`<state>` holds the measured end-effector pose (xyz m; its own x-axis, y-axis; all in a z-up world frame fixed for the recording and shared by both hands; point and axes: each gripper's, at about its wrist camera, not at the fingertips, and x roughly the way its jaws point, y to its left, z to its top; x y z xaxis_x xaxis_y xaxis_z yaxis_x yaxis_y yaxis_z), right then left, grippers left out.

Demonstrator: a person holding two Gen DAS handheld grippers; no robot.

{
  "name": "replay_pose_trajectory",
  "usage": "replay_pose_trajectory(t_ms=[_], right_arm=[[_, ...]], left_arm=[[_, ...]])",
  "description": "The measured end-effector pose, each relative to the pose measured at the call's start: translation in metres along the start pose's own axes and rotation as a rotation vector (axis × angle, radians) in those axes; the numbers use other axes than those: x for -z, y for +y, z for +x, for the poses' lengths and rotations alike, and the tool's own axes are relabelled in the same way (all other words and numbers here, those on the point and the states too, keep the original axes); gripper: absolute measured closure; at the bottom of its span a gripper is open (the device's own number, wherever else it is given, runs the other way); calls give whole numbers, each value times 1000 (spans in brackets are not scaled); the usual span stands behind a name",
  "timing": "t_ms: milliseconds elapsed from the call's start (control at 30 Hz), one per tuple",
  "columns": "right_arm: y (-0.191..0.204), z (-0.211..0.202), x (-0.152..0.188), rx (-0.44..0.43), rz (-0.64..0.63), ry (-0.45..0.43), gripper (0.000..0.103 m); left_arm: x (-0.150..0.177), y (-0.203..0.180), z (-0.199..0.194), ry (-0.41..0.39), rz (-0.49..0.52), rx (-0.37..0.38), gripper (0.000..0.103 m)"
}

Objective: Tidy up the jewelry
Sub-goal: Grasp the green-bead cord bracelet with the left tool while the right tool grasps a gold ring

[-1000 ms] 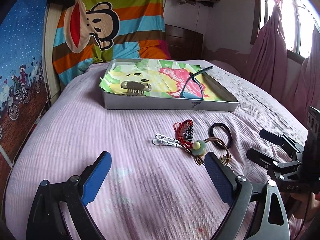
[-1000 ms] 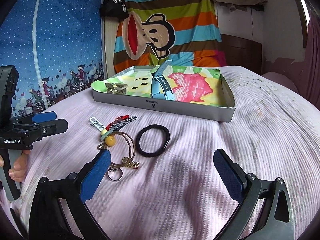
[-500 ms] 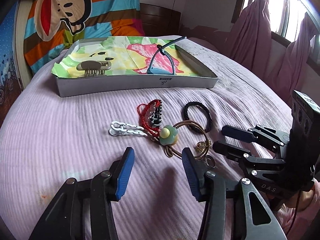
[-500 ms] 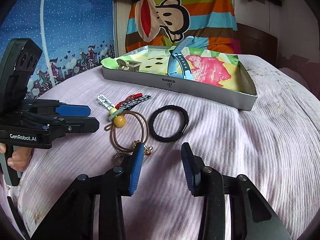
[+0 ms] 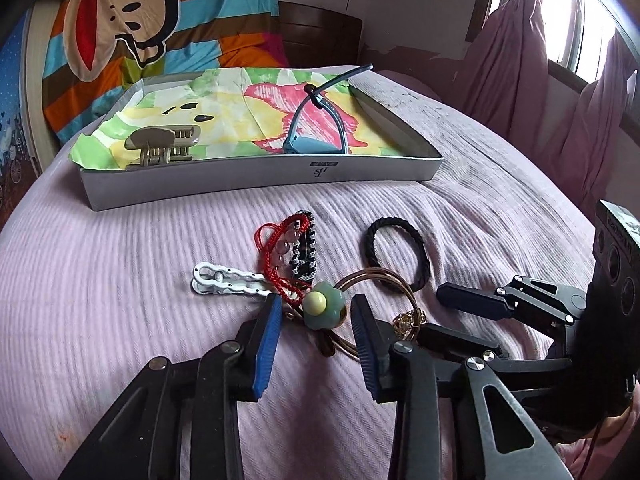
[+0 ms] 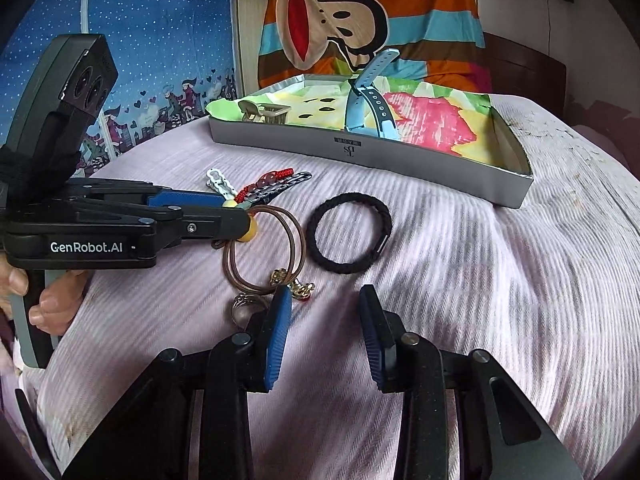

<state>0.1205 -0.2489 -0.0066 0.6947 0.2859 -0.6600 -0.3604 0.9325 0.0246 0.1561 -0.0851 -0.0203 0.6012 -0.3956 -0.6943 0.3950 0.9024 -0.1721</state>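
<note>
While my left gripper [image 5: 316,312] closes, its ribbed blue pads flank the green flower charm [image 5: 323,305] without pressing on it; my right finger hides part of the brown ring [image 5: 384,280] the charm sits on. Ahead on the ribbed pink bedspread [image 5: 120,280] lie a white clip [image 5: 224,284], a red cord bracelet [image 5: 282,256] overlapping a black-and-white braided one [image 5: 305,254], and a woven black hair tie [image 5: 398,254]. A small gold charm [image 5: 406,322] is half masked by my finger. Beyond, the grey tray [image 5: 256,176], lined with crinkled painted paper, holds a beige claw clip [image 5: 162,146] and a blue strap [image 5: 316,120] arched upright. My right gripper [image 5: 456,320] enters from the right, its body cut off.

From the right wrist, my right gripper [image 6: 324,320] is also closing, nothing between its jaws, only bedspread [image 6: 480,280]. A silver ring [image 6: 246,308] lies partly behind its left finger, gold charms [image 6: 290,280] just beside the tip. My left gripper [image 6: 236,216] covers most of the flower charm; only a yellow bead [image 6: 249,232] shows. Hair tie [image 6: 348,236], brown ring [image 6: 260,252] and tray [image 6: 372,156] lie beyond.
</note>
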Motion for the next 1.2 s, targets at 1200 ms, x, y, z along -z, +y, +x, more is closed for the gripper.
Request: replay_pose_trajectory(t_ms=[1200], right_arm=[[-6,-24,-18,-67,14,-137,91]], left_arm=[[-1,26,-52,-185,-132,-61,79]])
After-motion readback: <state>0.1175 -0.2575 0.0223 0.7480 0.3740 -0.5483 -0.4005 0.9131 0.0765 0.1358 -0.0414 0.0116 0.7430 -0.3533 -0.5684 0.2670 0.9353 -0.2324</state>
